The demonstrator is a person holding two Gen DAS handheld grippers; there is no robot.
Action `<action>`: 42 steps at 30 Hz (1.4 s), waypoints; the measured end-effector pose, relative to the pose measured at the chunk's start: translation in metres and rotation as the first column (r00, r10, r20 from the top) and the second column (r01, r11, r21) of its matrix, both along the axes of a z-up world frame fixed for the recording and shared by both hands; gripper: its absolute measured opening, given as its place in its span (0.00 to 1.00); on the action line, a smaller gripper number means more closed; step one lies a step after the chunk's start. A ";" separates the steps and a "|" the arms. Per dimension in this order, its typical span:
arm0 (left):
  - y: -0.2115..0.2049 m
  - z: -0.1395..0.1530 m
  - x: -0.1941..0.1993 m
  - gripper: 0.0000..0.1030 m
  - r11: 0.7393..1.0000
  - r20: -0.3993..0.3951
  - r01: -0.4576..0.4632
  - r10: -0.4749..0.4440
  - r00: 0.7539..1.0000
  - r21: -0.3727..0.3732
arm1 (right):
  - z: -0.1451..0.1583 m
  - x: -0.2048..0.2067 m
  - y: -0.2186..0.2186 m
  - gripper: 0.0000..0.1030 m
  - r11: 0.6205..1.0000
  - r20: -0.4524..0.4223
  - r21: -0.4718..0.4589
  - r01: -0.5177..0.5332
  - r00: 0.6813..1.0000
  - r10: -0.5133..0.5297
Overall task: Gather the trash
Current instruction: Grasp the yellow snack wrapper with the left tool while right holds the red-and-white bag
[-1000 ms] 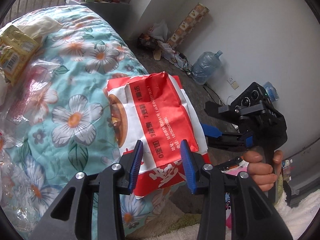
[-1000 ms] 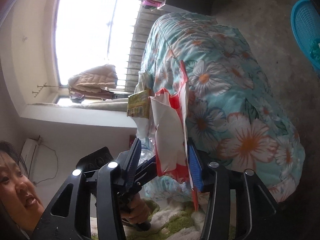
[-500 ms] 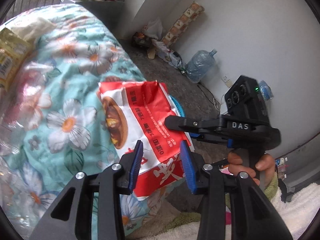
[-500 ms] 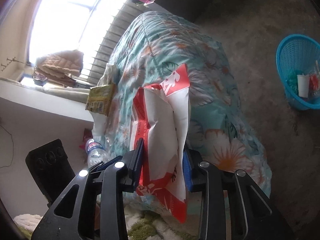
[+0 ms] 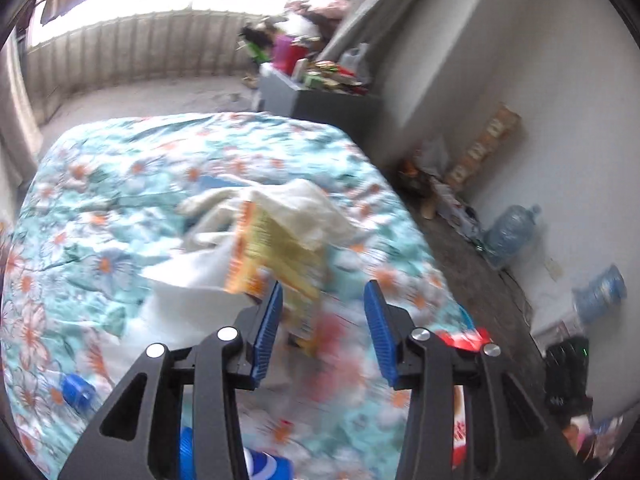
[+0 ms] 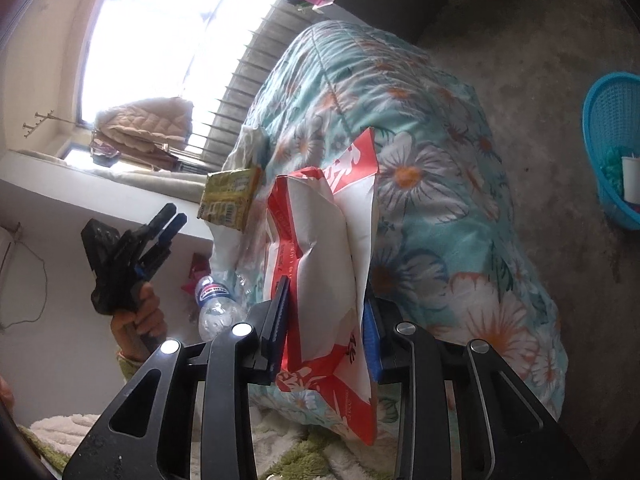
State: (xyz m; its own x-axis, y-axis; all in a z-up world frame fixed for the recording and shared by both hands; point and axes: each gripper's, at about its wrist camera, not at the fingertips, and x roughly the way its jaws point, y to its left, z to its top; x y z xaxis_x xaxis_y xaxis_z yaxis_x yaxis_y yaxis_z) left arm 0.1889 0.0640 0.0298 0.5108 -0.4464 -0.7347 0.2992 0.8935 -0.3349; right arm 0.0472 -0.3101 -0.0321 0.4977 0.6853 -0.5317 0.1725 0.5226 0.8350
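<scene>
My right gripper (image 6: 326, 322) is shut on a red and white paper bag (image 6: 324, 264) and holds it at the near edge of the flowered bed (image 6: 436, 216). A corner of that bag (image 5: 464, 338) shows low right in the left wrist view. My left gripper (image 5: 324, 330) is open and empty above the bed (image 5: 120, 184), with a yellow packet (image 5: 276, 252) just ahead of its fingers. The left gripper (image 6: 166, 224) also shows at the left of the right wrist view. The yellow packet (image 6: 230, 200), a white plastic bag (image 5: 256, 216) and a clear bottle (image 6: 216, 308) lie on the bed.
A blue basket (image 6: 614, 148) holding trash stands on the floor at the right. Water jugs (image 5: 508, 236) and clutter line the wall. A grey cabinet (image 5: 316, 100) stands behind the bed. A blue-capped bottle (image 5: 78, 392) lies near the bed's left edge.
My left gripper let go of the red and white bag, opened and swung left over the bed toward the yellow packet. My right gripper keeps hold of the bag.
</scene>
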 end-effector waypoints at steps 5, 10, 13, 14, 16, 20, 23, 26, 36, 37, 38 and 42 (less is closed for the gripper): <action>0.006 -0.019 0.034 0.41 0.995 -0.019 -0.028 0.029 0.999 0.093 | -0.005 0.003 0.003 0.29 1.000 -0.014 -0.012 -0.008 1.000 0.008; -0.002 -0.029 0.038 0.41 0.982 -0.007 0.014 -0.013 1.000 0.186 | -0.008 0.005 0.003 0.29 1.000 -0.026 -0.005 -0.003 1.000 0.002; -0.007 -0.030 0.035 0.40 0.970 0.023 0.026 -0.033 0.999 0.244 | -0.009 0.006 0.004 0.29 1.000 -0.028 -0.002 0.001 1.000 -0.001; -0.009 -0.030 0.033 0.37 0.966 0.033 0.031 -0.041 0.999 0.258 | -0.008 0.006 0.004 0.29 1.000 -0.030 -0.002 0.002 1.000 -0.002; -0.011 -0.029 0.030 0.28 0.960 0.048 0.035 -0.050 0.998 0.278 | -0.008 0.006 0.005 0.29 1.000 -0.030 -0.004 0.001 1.000 -0.002; -0.016 -0.021 0.017 0.18 0.955 0.085 0.060 -0.088 0.992 0.291 | -0.006 0.005 0.006 0.29 1.000 -0.028 -0.009 0.005 1.000 -0.005; -0.016 -0.012 0.006 0.16 0.956 0.105 0.073 -0.107 0.989 0.283 | -0.003 0.004 0.008 0.29 1.000 -0.020 -0.020 0.011 1.000 -0.011; -0.014 0.000 -0.005 0.16 0.959 0.131 0.063 -0.103 0.986 0.277 | 0.002 0.002 0.008 0.29 0.999 -0.009 -0.030 0.018 1.000 -0.019; -0.005 0.053 -0.041 0.14 0.980 0.264 0.037 -0.088 0.960 0.194 | 0.021 -0.009 -0.002 0.29 0.998 0.058 -0.033 0.059 0.997 -0.057; -0.008 0.056 -0.043 0.14 0.982 0.274 0.046 -0.095 0.957 0.182 | 0.023 -0.011 -0.006 0.29 0.997 0.068 -0.033 0.070 0.995 -0.068; -0.012 0.058 -0.044 0.14 0.983 0.280 0.054 -0.101 0.955 0.173 | 0.025 -0.013 -0.009 0.29 0.996 0.076 -0.034 0.081 0.994 -0.078; -0.041 0.065 -0.045 0.14 0.982 0.278 0.119 -0.157 0.948 0.149 | 0.037 -0.023 -0.032 0.29 0.987 0.110 -0.054 0.153 0.983 -0.146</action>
